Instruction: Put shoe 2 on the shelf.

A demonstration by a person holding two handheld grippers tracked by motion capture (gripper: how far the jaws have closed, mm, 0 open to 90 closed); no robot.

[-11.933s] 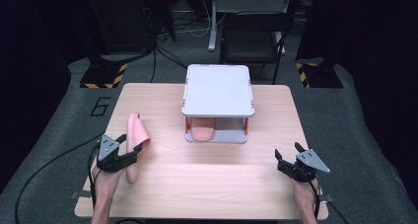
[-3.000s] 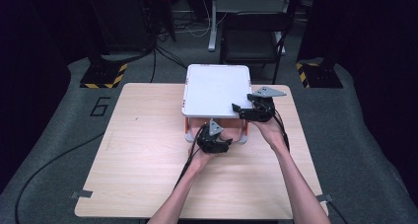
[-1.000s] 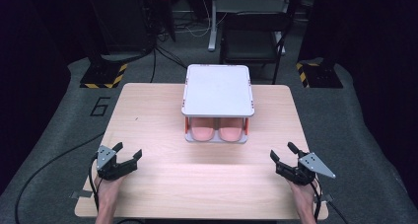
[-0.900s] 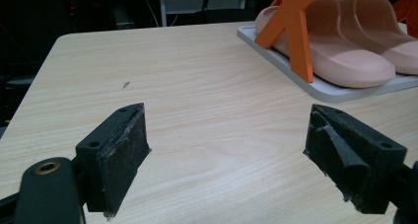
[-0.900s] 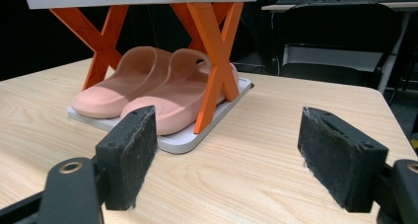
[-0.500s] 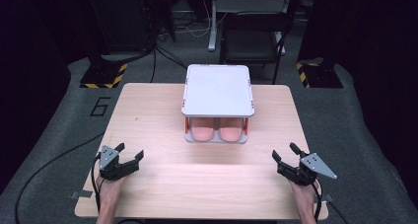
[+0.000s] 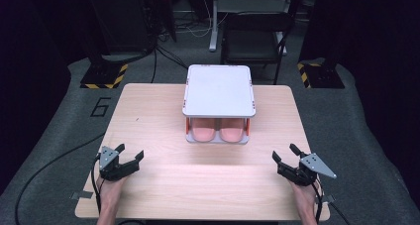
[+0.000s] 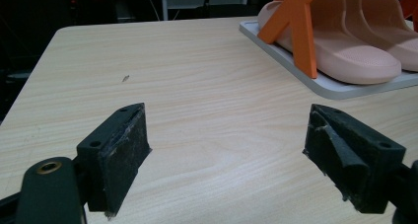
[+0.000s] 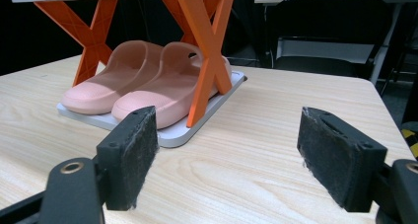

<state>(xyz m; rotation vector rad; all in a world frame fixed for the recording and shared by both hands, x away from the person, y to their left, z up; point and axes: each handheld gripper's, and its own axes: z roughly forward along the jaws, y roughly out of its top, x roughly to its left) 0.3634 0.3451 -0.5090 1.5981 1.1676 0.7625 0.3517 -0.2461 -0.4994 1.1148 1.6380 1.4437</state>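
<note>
On the wooden table (image 7: 163,121), near its front edge, both hand-held grippers are seen resting low, well apart from each other and from the rack. At the front left corner, the left gripper (image 7: 130,157) is held with its jaws spread wide; in the left gripper view (image 8: 226,155) only bare tabletop is seen between the two black pads, and nothing is gripped. At the front right corner, the right gripper (image 7: 283,154) is likewise held with its jaws spread; in the right gripper view (image 9: 226,157) bare wood lies between the pads, and nothing is pinched.

A two-tier rack (image 7: 219,88) is placed at the middle of the table, toward the far side. It is built from a white top shelf, orange X-shaped supports (image 9: 204,46) and a pale grey base tray (image 9: 197,130). A pair of pink slippers (image 7: 218,133) is found on the base tray, under the top shelf, side by side and touching, with toes pointed toward the person. Both grippers are pointed roughly toward the rack.
</note>
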